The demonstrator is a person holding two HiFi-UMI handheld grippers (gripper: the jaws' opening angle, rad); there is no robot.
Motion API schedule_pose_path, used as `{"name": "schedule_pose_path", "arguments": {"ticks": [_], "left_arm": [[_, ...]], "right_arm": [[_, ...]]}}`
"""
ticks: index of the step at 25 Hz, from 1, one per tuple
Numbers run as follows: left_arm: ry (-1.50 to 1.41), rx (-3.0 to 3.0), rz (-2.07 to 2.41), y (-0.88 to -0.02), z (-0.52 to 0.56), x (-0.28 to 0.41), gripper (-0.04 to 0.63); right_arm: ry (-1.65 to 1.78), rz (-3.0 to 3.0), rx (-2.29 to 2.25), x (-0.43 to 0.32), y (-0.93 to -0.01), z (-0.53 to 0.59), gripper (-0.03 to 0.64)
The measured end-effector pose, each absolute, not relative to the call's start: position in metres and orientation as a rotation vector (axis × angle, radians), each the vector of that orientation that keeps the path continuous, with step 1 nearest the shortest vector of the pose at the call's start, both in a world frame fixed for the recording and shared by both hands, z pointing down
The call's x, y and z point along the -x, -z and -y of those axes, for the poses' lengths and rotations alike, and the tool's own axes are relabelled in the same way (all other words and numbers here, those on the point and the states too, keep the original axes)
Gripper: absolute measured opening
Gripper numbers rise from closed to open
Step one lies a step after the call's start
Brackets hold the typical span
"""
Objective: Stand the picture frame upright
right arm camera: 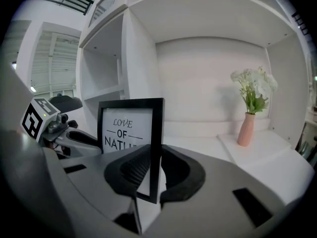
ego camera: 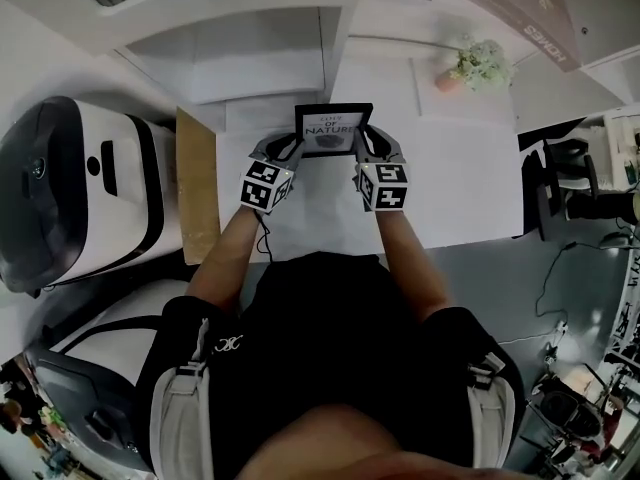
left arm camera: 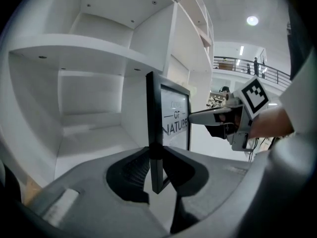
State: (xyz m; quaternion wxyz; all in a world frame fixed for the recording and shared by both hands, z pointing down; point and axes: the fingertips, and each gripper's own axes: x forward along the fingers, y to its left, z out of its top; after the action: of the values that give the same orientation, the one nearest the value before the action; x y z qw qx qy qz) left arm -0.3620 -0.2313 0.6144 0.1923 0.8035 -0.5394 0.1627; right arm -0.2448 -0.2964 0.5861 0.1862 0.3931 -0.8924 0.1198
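A black picture frame point(ego camera: 333, 129) with a white print reading "LOVE OF NATURE" stands upright over the white shelf surface point(ego camera: 450, 198), held by both side edges. My left gripper point(ego camera: 283, 154) is shut on the frame's left edge point(left arm camera: 154, 133). My right gripper point(ego camera: 364, 152) is shut on its right edge point(right arm camera: 157, 148). In the left gripper view the right gripper point(left arm camera: 218, 117) shows beyond the print. In the right gripper view the left gripper point(right arm camera: 74, 139) shows behind the frame's far side. Whether the frame's bottom touches the surface is hidden.
A pink vase of white flowers point(ego camera: 477, 66) stands at the back right, the same vase of white flowers point(right arm camera: 251, 110) inside the shelf bay. White shelf compartments point(left arm camera: 94, 103) rise behind. A brown board point(ego camera: 197, 183) and a large white and black machine point(ego camera: 70, 188) sit to the left.
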Motion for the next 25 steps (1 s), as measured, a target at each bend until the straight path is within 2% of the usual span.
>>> {"name": "schedule_pose_path", "arguments": {"ticks": [16, 25], "left_arm": [[-0.454, -2.217, 1.515, -0.646, 0.243, 0.371, 0.091], [-0.371, -2.185, 1.655, -0.617, 0.235, 0.379, 0.118]], "right_arm": [[-0.260, 2.500, -1.061, 0.256, -0.614, 0.307, 0.073], [-0.450, 2.537, -1.083, 0.248, -0.607, 0.307, 0.097]]}}
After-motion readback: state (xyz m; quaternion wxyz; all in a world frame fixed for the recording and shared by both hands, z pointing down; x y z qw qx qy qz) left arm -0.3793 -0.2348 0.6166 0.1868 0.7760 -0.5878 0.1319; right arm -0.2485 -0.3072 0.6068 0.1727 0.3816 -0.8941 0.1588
